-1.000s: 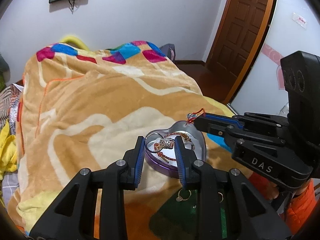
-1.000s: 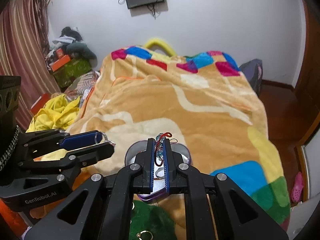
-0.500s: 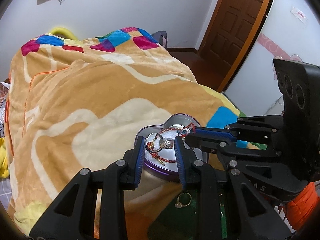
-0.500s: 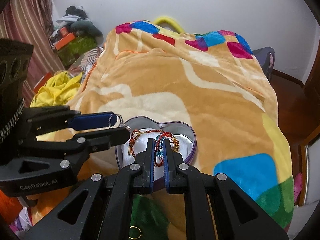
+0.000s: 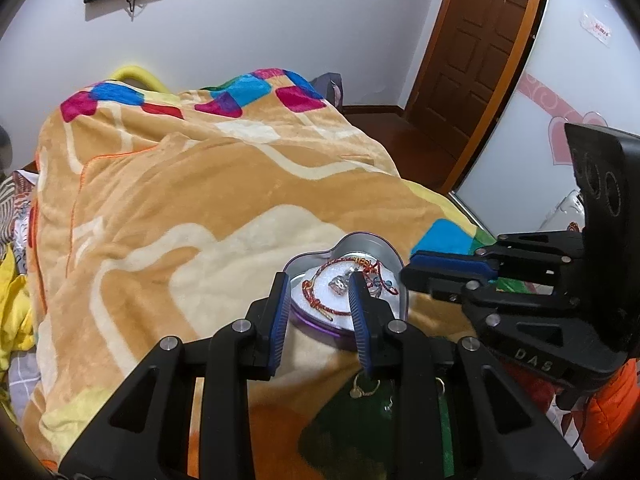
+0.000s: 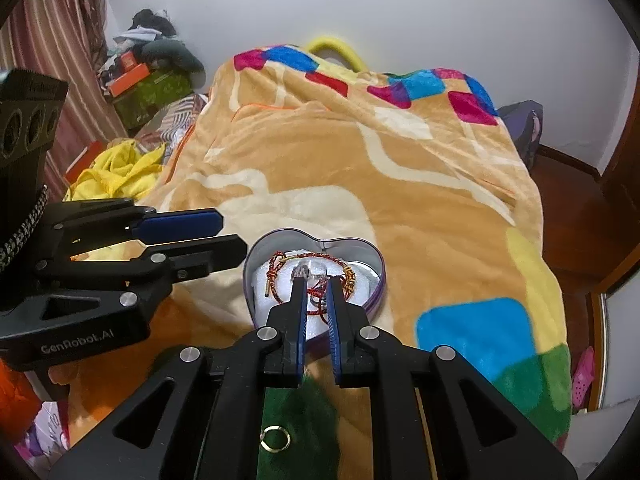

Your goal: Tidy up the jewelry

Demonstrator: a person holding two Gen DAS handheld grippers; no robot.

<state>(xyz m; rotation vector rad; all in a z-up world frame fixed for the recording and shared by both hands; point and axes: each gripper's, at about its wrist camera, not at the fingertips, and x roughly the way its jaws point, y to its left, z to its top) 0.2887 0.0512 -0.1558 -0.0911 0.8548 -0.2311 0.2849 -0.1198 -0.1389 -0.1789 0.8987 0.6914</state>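
Right wrist only: gold ring (image 6: 275,437)

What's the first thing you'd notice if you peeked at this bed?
A shiny heart-shaped tin sits on the orange blanket, with a red and gold bracelet coiled inside. Two black grippers hover over it. A gold ring lies on the green patch nearer the camera.

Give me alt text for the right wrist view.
The right gripper hovers over a heart-shaped tin holding a red braided bracelet, jaws slightly parted. The tin sits on an orange blanket; the left gripper is beside it.
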